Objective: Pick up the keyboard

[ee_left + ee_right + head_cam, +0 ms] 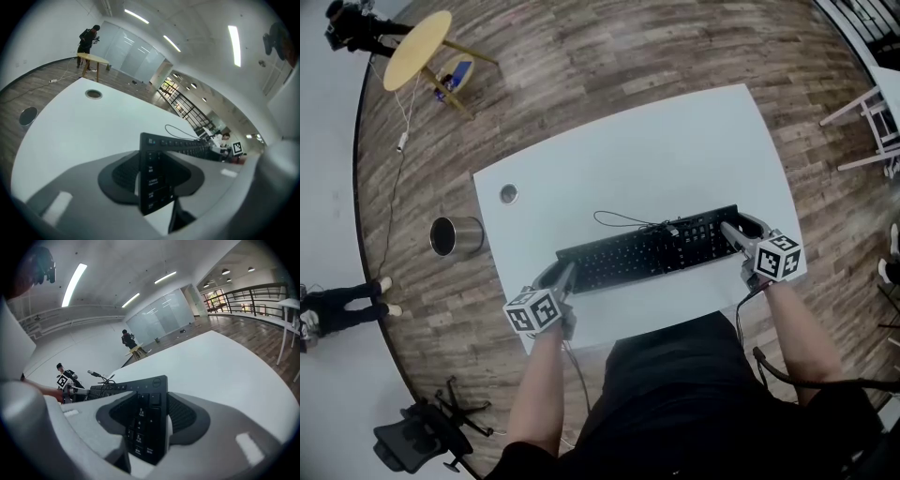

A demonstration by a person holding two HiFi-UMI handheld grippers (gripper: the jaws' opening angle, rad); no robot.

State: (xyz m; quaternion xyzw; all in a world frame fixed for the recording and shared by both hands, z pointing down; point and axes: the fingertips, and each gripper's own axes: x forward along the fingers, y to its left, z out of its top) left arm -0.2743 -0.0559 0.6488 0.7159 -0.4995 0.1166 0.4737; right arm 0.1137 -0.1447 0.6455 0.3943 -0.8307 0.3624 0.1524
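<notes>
A black keyboard [652, 251] with a thin cable hangs just above the white table [675, 150], held at both ends. My left gripper [565, 274] is shut on its left end [152, 176]; the dark pads press on both faces of that end. My right gripper [734, 230] is shut on the keyboard's right end [145, 427] in the same way. In the left gripper view the keyboard runs away toward the right gripper's marker cube [237, 148]. The keyboard's cable [623, 222] loops on the table behind it.
A round grommet hole [509, 194] sits near the table's far left corner. On the wooden floor stand a metal bin [453, 235], a round yellow table [417, 49], an office chair [422, 436] and white chairs [877, 122]. A person [86, 40] stands beyond the yellow table.
</notes>
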